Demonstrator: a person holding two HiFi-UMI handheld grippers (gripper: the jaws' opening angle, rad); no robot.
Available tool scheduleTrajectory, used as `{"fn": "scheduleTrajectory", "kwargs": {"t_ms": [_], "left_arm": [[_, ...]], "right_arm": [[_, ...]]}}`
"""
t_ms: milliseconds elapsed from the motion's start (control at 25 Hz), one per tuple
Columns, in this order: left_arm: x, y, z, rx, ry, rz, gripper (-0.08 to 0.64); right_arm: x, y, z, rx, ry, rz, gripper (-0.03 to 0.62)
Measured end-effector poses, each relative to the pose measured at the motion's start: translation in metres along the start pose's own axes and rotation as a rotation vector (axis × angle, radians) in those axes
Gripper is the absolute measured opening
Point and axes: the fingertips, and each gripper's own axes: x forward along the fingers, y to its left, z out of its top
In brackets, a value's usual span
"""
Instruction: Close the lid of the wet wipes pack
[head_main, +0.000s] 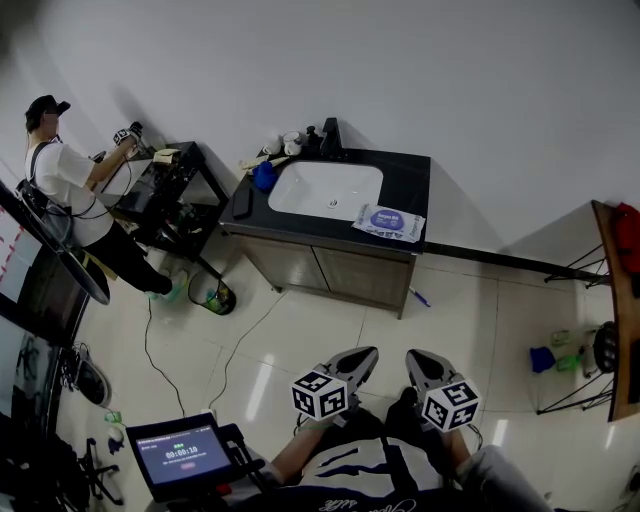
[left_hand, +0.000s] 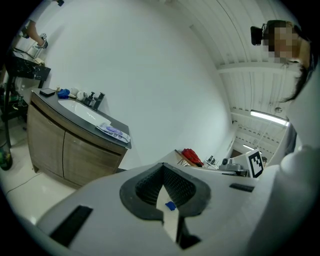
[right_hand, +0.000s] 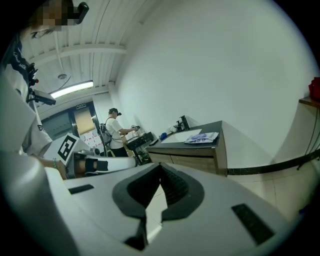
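Observation:
The wet wipes pack (head_main: 388, 221), white with a blue oval label, lies flat on the black counter (head_main: 410, 180), right of the white basin (head_main: 325, 190). It also shows small in the left gripper view (left_hand: 114, 131) and the right gripper view (right_hand: 202, 137). Whether its lid is up or down is too small to tell. My left gripper (head_main: 355, 362) (left_hand: 163, 167) and right gripper (head_main: 420, 362) (right_hand: 160, 167) are held side by side close to my body, over the floor and far from the vanity. Both are shut with nothing between their jaws.
A wooden vanity cabinet (head_main: 330, 268) carries the counter, with a faucet (head_main: 328, 138), a blue object (head_main: 263, 176) and small bottles at the back. Another person (head_main: 60, 180) works at a black cart (head_main: 170, 190) on the left. A timer screen (head_main: 180, 452) sits beside me. A side table (head_main: 612, 300) stands at right.

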Motion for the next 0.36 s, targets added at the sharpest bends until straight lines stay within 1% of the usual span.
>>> {"fn": "scheduleTrajectory", "kwargs": {"t_ms": [360], "left_arm": [[-0.005,0.015,0.002,-0.005,-0.023,0.019,0.000]], "right_arm": [[0.014,0.001,-0.002,-0.014,0.005,0.013,-0.002]]}}
